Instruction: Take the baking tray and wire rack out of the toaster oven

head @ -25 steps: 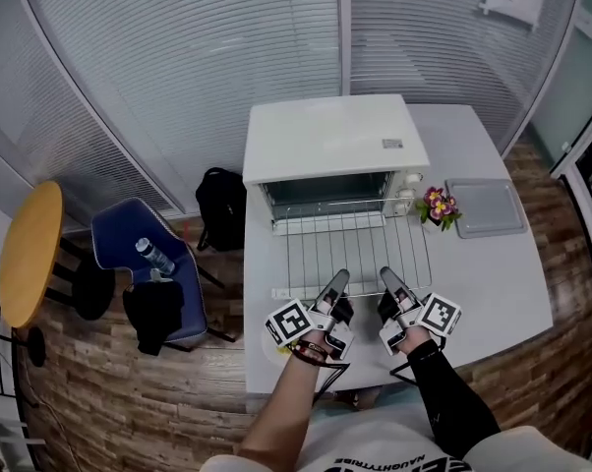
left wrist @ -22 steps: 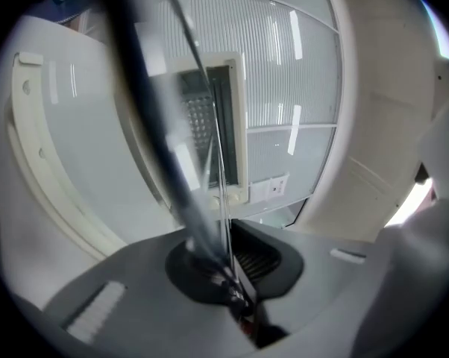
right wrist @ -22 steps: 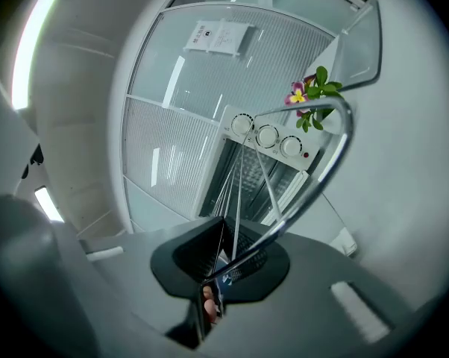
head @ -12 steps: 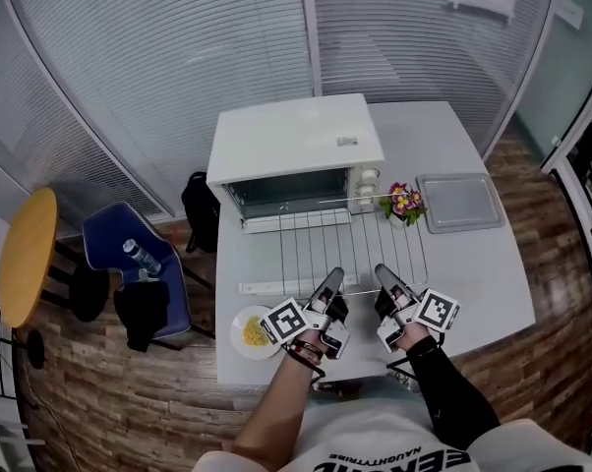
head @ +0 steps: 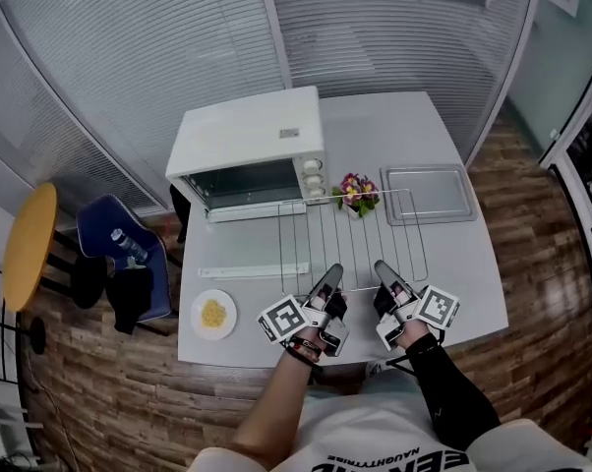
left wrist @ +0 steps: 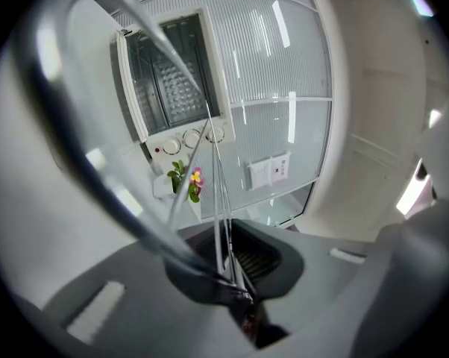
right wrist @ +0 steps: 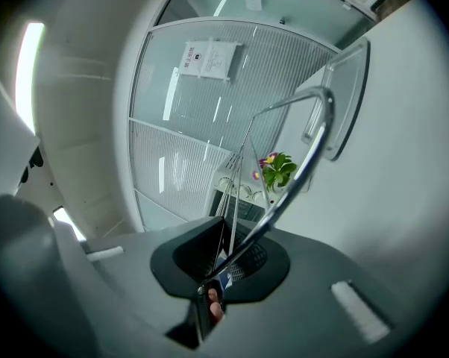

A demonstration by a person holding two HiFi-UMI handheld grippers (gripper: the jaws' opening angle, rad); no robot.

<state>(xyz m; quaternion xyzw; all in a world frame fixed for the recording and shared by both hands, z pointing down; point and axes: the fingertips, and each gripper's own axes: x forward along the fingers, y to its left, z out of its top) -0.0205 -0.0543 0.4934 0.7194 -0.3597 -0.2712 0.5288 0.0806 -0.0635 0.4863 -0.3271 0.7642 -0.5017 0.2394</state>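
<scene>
— Where was the wire rack (head: 351, 244)?

— Out of the toaster oven (head: 247, 141). It was held out over the near half of the table (head: 394, 131), off to the right of the oven's front. In the head view its far edge crossed the flowers (head: 355, 190) and the near left corner of the baking tray (head: 429, 195).

— What held it?

— Both tools. The left gripper (head: 332, 275) was clamped on the rack's near bar, and the right gripper (head: 384, 271) was clamped on that same bar further right. Each pair of jaws was pressed together on the wire.

— And the tray?

— It lay flat on the table at the right. It was just beside the flowers, which stood by the oven's knob end.

— Anything around them?

— A small plate (head: 213, 314) with something yellow on it sat near the table's near left corner. A long white strip (head: 239, 271) lay in front of the oven. Left of the table stood a blue chair (head: 107, 234) with a bottle (head: 129, 247) on it.
</scene>
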